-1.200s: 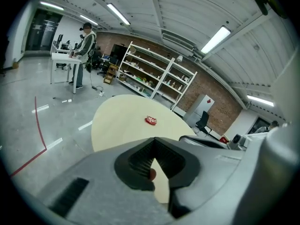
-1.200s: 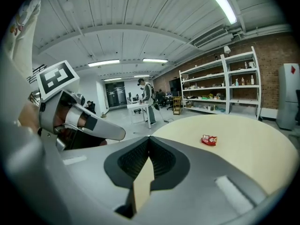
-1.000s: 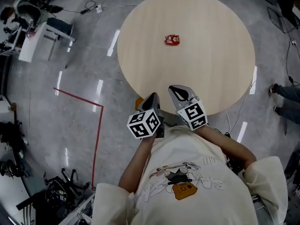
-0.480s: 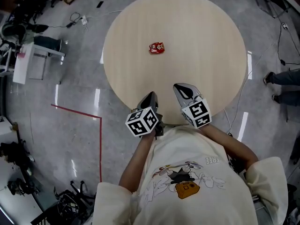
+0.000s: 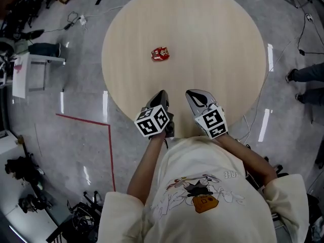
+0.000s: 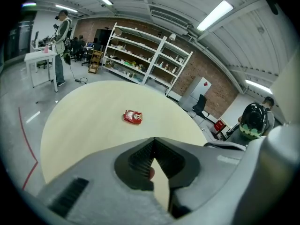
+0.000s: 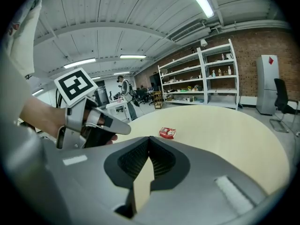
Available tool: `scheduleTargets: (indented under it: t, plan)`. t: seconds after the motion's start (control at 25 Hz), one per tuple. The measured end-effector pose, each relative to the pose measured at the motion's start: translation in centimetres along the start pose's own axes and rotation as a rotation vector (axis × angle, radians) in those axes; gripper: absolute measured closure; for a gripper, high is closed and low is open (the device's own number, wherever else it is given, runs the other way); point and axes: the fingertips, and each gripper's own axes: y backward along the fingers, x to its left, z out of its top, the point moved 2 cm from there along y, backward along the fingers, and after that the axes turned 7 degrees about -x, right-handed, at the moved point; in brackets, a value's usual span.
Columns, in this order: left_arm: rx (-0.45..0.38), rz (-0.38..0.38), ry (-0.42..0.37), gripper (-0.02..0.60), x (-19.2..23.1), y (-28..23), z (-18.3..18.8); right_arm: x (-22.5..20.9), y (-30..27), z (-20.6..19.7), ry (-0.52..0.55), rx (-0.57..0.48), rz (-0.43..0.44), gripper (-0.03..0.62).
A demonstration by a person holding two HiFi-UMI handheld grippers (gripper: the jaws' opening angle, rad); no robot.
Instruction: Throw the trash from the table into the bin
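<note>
Speaker 1: Nearest the person, the left gripper (image 5: 162, 93) and right gripper (image 5: 189, 93) hover over the near edge of the table (image 5: 223, 44), each with its jaws pressed together on nothing.

Speaker 2: Farther in, toward the middle, 1 red wrapper (image 5: 160, 53) lies alone. It looks light, soft and crinkly, so pinching a raised edge should serve.
</note>
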Motion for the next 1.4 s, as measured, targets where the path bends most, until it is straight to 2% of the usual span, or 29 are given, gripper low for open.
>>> scheduleTargets:
  t: [0.08, 0.2, 0.32, 0.4, 0.52, 0.64, 0.8, 1.04, 1.4]
  plan:
    - [0.003, -0.003, -0.024, 0.568, 0.0, -1.9, 0.4, -1.2, 0.0, -0.5, -0.014, 0.008, 0.003, 0.586]
    - [0.035, -0.031, -0.025, 0.471, -0.2, -4.8, 0.6, -2.9, -0.8, -1.2, -0.025, 0.014, 0.013, 0.586]
    - [0.059, -0.028, -0.007, 0.419, 0.2, -7.1, 0.9, -4.3, -1.7, -1.2, -0.037, 0.016, 0.017, 0.586]
    - [0.083, -0.018, -0.003, 0.349, 0.7, -8.5, 1.1, -4.9, -2.3, -0.8, -0.048, 0.017, 0.022, 0.586]
    - [0.12, -0.007, -0.025, 0.2, 1.7, -11.5, 1.5, -5.8, -3.0, -0.3, -0.061, 0.015, 0.025, 0.586]
    - [0.133, 0.012, -0.058, 0.115, 3.2, -15.2, 2.0, -7.0, -3.8, -0.9, -0.074, 0.015, 0.024, 0.586]
    - [0.143, 0.051, -0.103, 0.058, 4.8, -19.9, 2.4, -8.9, -4.5, -2.4, -0.09, 0.027, 0.027, 0.586]
    - [0.173, 0.106, -0.125, 0.013, 6.5, -23.2, 3.7, -10.6, -5.1, -3.2, -0.129, 0.06, 0.014, 0.586]
    - [0.242, 0.204, -0.164, 0.008, 8.7, -26.9, 3.4, -11.9, -6.3, -4.3, -0.18, 0.079, 0.007, 0.586]
